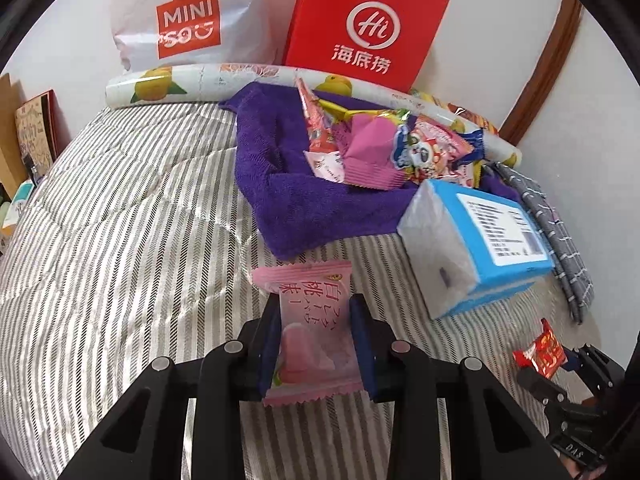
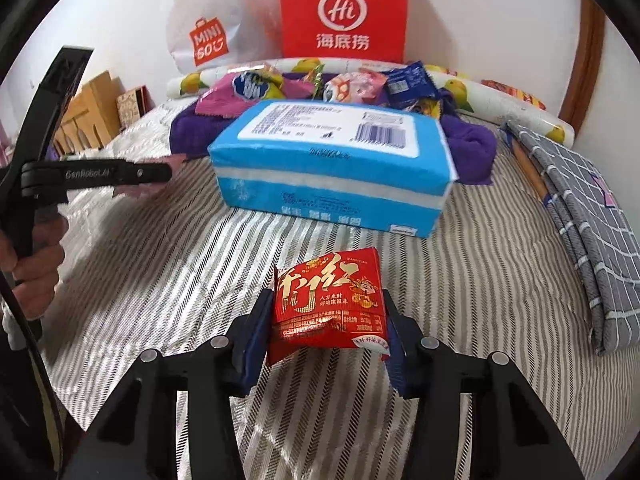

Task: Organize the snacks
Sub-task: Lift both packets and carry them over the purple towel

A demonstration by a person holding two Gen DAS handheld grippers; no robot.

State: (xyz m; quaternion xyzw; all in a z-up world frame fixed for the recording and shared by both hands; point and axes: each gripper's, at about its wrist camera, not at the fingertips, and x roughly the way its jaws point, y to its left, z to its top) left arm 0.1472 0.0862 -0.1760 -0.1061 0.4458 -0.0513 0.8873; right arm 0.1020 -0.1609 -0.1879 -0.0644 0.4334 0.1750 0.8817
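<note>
Striped bedding (image 2: 140, 280) covers the bed, with a red paper bag (image 2: 344, 12) and a white shopping bag (image 1: 180, 20) against the wall behind. Nearer lie a blue tissue pack (image 2: 332, 184) and a purple towel (image 1: 272, 184) bearing the snack pile (image 1: 380, 144). Both hands look mid-carry: the left gripper (image 1: 316, 340) is clenched on a pink peach snack (image 1: 308, 332), the right gripper (image 2: 326, 320) pinches a red snack packet (image 2: 328, 304), both off the bedding. Next, probably, each packet goes to the pile and the jaws release there.
</note>
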